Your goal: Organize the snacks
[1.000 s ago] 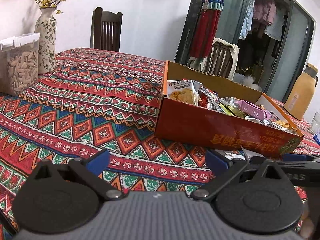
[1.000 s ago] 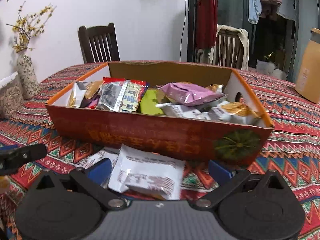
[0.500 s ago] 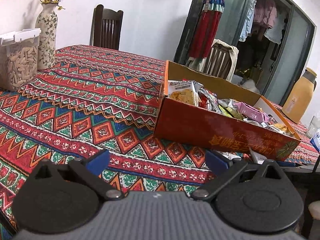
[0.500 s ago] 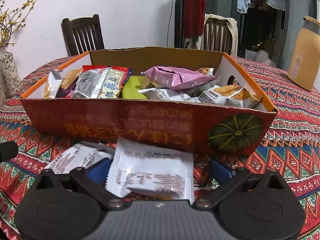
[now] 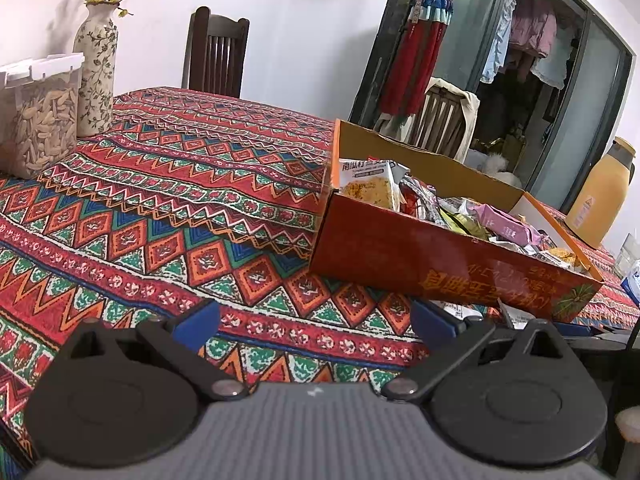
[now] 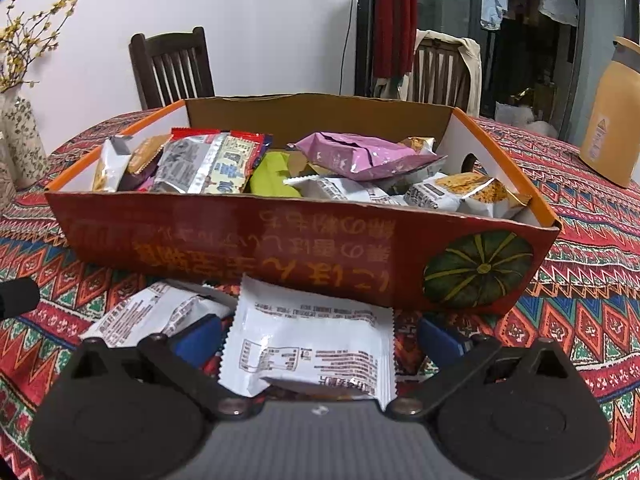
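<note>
A: Biggest risk w/ the box (image 6: pixel 304 248)?

B: It's already heaped. Drop another packet on top and the pink packet (image 6: pixel 360 154) could slide out over the wall. Also a low lift would catch the near wall and shove the whole box across the tablecloth (image 6: pixel 592 280).

A: And the right gripper (image 6: pixel 316 340)?

B: Spread wide, not clamping anything. The white packet (image 6: pixel 312 344) lies flat between its blue fingers, just in front of the box, touching the box's near wall or nearly so. Thin, slippery foil, so pinching only an edge prob lets it slip or fold.

A: Anything else loose?

B: A second white packet (image 6: pixel 148 312), left of the first, also just in front of the box, partly under the left blue finger (image 6: pixel 196 340). Closing could drag both.

A: Left gripper (image 5: pixel 316 324)?

B: Released too, nothing in it, hovering over bare cloth left of the box's front corner. No trouble there.

A: Look of the white packet?

B: Back side up, small print, crimped edges, a bit puffy.
</note>
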Motion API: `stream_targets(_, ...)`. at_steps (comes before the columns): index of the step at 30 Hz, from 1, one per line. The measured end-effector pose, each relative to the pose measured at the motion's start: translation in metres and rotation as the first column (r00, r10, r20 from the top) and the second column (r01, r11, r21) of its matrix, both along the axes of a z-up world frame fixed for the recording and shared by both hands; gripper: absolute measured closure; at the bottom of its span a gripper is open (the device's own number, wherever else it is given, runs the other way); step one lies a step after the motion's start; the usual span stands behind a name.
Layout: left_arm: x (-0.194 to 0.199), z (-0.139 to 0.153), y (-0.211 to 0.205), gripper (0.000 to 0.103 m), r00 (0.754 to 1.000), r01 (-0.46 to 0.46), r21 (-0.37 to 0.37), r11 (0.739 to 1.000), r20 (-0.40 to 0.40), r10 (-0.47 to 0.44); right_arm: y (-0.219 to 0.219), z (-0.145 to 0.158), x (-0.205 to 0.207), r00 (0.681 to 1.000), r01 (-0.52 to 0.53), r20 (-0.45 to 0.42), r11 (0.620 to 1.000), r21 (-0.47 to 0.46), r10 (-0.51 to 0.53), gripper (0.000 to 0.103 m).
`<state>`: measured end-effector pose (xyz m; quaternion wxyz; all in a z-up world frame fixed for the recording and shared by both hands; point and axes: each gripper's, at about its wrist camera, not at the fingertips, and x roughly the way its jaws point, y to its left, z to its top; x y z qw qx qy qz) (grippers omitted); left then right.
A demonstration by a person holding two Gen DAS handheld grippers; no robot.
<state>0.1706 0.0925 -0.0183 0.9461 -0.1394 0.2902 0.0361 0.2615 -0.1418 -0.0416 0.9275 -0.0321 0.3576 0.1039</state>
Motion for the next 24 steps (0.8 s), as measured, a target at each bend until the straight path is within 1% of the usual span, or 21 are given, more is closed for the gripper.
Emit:
stream_targets(4, 0.000, 0.000, 0.000, 0.000, 1.000, 0.000, 0.000, 1.000, -0.001, 0.000, 0.001, 0.000, -0.001, 1.000, -0.009, 0.002, 1.000, 0.000, 0.009, 0.000)
stream_targets(6, 0.000, 0.000, 0.000, 0.000, 1.000, 0.000, -0.001, 1.000, -0.004, 0.000, 0.000, 0.000, -0.003, 1.000, -0.016, 0.006, 1.000, 0.006, 0.016, 0.002)
stream_targets(8, 0.001, 0.000, 0.001, 0.000, 1.000, 0.001, -0.006, 1.000, -0.006, -0.001, 0.001, 0.001, -0.006, 0.999, -0.029, 0.023, 1.000, 0.009, 0.029, 0.016)
stream_targets(9, 0.001, -0.001, 0.001, 0.000, 1.000, 0.002, -0.007, 1.000, -0.007, -0.002, 0.001, 0.002, -0.009, 0.999, -0.041, 0.034, 0.999, 0.012, 0.040, 0.021)
stream_targets(10, 0.001, -0.001, 0.001, 0.000, 1.000, 0.003, -0.007, 1.000, -0.007, -0.003, 0.002, 0.003, -0.011, 0.998, -0.050, 0.042, 0.999, 0.015, 0.049, 0.030)
stream_targets(12, 0.001, -0.001, 0.001, 0.000, 1.000, 0.005, -0.005, 1.000, -0.008, -0.005, 0.003, 0.004, -0.015, 0.997, -0.053, 0.059, 0.999, 0.009, 0.052, 0.037)
stream_targets(13, 0.001, -0.001, 0.001, 0.000, 1.000, 0.006, -0.004, 1.000, -0.009, -0.006, 0.004, 0.004, -0.016, 0.996, -0.053, 0.067, 0.999, 0.003, 0.053, 0.046)
stream_targets(14, 0.002, -0.001, 0.001, 0.000, 1.000, 0.006, -0.004, 1.000, -0.010, -0.007, 0.004, 0.005, -0.017, 0.996, -0.059, 0.070, 0.998, 0.006, 0.058, 0.062)
stream_targets(15, 0.002, -0.001, 0.001, 0.000, 1.000, 0.007, -0.004, 1.000, -0.010, -0.007, 0.004, 0.006, -0.018, 0.995, -0.064, 0.073, 0.998, 0.008, 0.064, 0.075)
stream_targets(16, 0.002, -0.001, 0.000, 0.000, 1.000, 0.006, -0.003, 1.000, -0.011, -0.006, 0.003, 0.007, -0.019, 0.995, -0.072, 0.074, 0.997, 0.014, 0.071, 0.082)
stream_targets(18, 0.003, -0.001, 0.000, 0.000, 1.000, 0.005, -0.001, 1.000, -0.015, -0.005, 0.002, 0.008, -0.021, 0.995, -0.072, 0.074, 0.997, 0.014, 0.071, 0.083)
stream_targets(20, 0.004, -0.002, 0.000, 0.000, 1.000, 0.002, 0.000, 1.000, -0.020, -0.002, 0.000, 0.009, -0.024, 0.995, -0.072, 0.075, 0.997, 0.019, 0.071, 0.088)
stream_targets(24, 0.005, -0.003, 0.000, 0.000, 1.000, -0.004, 0.003, 1.000, -0.029, 0.004, -0.009, 0.012, -0.034, 0.994, -0.073, 0.086, 0.996, 0.041, 0.069, 0.088)
